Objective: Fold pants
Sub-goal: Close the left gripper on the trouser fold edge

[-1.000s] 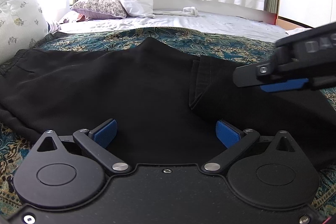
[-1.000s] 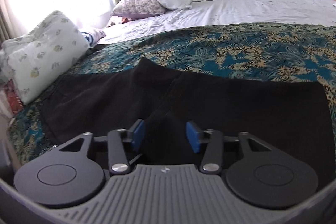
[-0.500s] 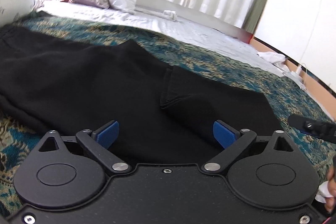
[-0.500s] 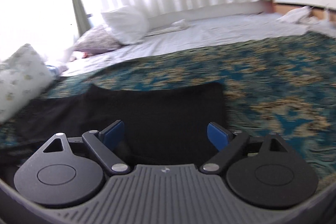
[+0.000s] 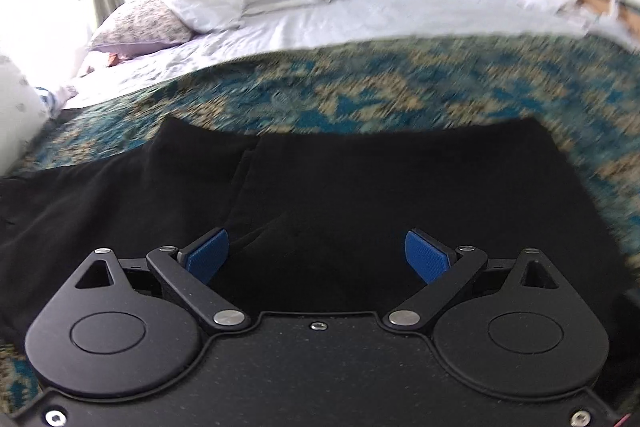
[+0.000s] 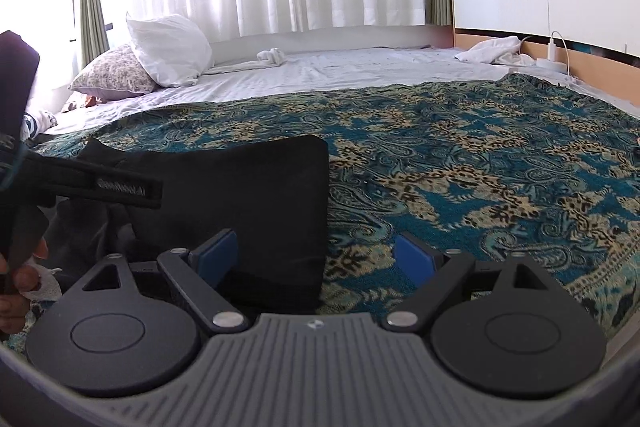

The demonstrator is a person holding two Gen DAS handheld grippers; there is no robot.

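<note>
I'm hovering both grippers over the black pants (image 6: 240, 195) lying on the patterned bedspread (image 6: 480, 167), left gripper (image 5: 316, 255) and right gripper (image 6: 316, 255) both spread wide and gripping nothing, apparently lining up on the cuff end to pinch it for the next fold.

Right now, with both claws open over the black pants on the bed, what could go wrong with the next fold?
1. The right claw straddles the edge of the pants: closing here may pinch the patterned bedspread too.
2. The left claw hangs over a folded-over flap; it could catch one layer only.
3. The left wrist view is blurred, so aiming is unsure.
</note>
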